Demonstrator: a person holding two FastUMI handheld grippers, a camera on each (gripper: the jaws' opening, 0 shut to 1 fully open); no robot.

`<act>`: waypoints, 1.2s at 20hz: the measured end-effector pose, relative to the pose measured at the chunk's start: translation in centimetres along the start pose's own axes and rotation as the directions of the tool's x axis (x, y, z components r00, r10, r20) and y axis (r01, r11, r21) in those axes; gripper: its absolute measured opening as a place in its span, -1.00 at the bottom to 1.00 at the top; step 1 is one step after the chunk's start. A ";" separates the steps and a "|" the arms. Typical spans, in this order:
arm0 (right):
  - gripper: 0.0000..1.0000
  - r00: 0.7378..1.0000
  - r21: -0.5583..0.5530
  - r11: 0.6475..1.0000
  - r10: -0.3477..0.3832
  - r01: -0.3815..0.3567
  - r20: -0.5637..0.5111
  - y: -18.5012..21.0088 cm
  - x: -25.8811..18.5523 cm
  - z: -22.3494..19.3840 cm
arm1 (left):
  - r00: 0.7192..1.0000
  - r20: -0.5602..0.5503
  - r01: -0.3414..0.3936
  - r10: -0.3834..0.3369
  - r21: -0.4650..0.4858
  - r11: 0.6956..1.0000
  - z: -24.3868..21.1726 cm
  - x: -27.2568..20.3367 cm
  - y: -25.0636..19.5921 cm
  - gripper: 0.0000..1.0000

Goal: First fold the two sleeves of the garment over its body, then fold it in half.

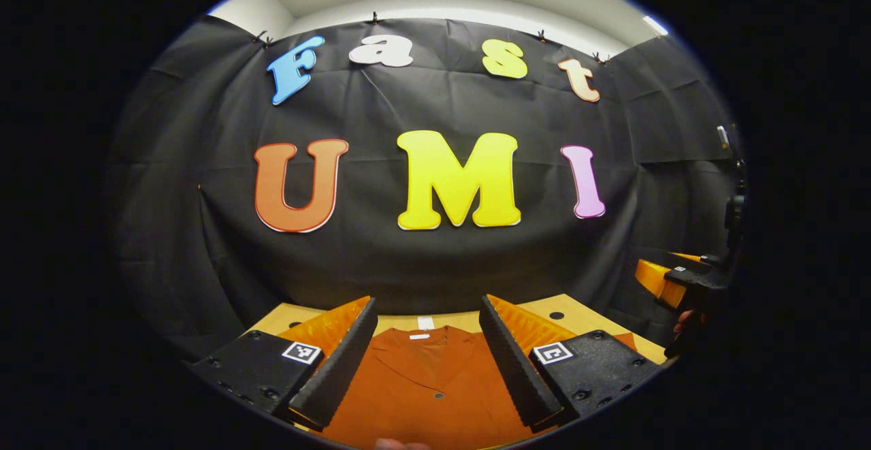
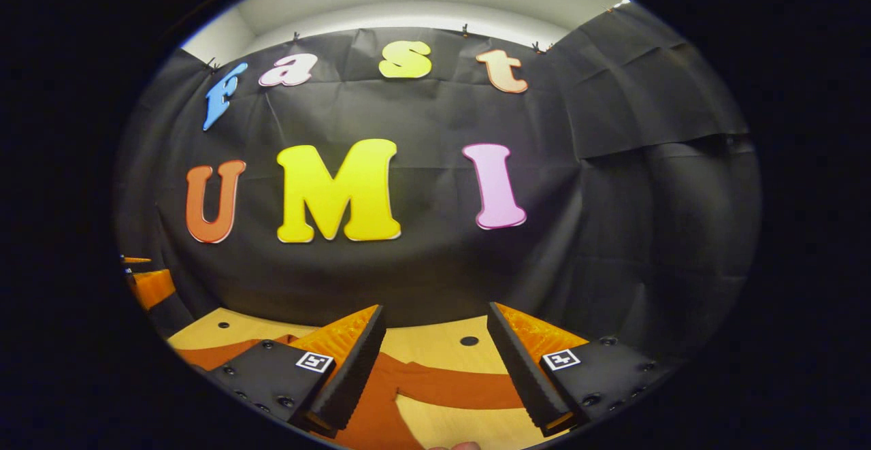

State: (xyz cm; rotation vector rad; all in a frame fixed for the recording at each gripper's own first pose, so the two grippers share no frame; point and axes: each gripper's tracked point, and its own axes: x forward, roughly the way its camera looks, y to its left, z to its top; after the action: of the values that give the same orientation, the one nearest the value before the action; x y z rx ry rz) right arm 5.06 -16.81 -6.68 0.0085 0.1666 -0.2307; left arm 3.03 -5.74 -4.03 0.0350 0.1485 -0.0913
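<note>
On the counter (image 2: pixel 435 348) lies one orange garment (image 1: pixel 429 389), one sleeve (image 2: pixel 463 385) outstretched, while your left hand-held gripper (image 1: pixel 425 348) and right hand-held gripper (image 2: pixel 435 355) both hover spread apart.

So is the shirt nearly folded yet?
Not yet, it looks like the very start. Nothing looks folded: the shirt lies flat on the table with its collar showing, and a sleeve is stretched out to the side. The left gripper and right gripper hover with jaws open, holding nothing. Both sleeve folds and the half fold are left.
</note>
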 end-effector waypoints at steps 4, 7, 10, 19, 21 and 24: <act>0.90 0.990 0.010 0.993 -0.113 0.114 -0.086 -7.2 2.3 -4.7 | 0.998 -0.052 0.041 -0.040 0.016 0.999 -1.4 0.8 -1.6 0.94; 0.91 0.969 -0.016 0.984 -0.177 0.177 -0.176 -11.5 4.4 -10.2 | 0.992 -0.107 0.073 -0.074 -0.007 0.997 -2.8 1.2 -2.8 0.94; 0.91 0.933 -0.010 0.976 -0.211 0.218 -0.290 -14.8 5.9 -16.6 | 0.988 -0.145 0.053 -0.052 0.002 0.999 -3.7 1.8 -2.3 0.95; 0.96 0.754 0.001 0.948 -0.252 0.318 -0.606 -17.7 8.6 -30.4 | 0.969 -0.234 -0.075 0.075 0.011 0.997 -5.7 3.0 -0.6 0.95; 0.96 0.732 0.000 0.941 -0.263 0.338 -0.629 -17.7 8.7 -31.0 | 0.965 -0.245 -0.094 0.096 0.022 0.995 -6.1 3.1 0.4 0.95; 0.90 0.726 -0.039 0.945 -0.275 0.324 -0.630 -17.1 8.7 -29.5 | 0.962 -0.251 -0.102 0.108 0.036 0.994 -6.2 3.4 1.4 0.95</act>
State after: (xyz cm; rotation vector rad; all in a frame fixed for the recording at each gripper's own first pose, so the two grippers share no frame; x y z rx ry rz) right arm 4.68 -34.63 -36.98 0.1361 0.8421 -0.5603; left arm 5.58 -4.35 -10.61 0.0769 0.4007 0.0181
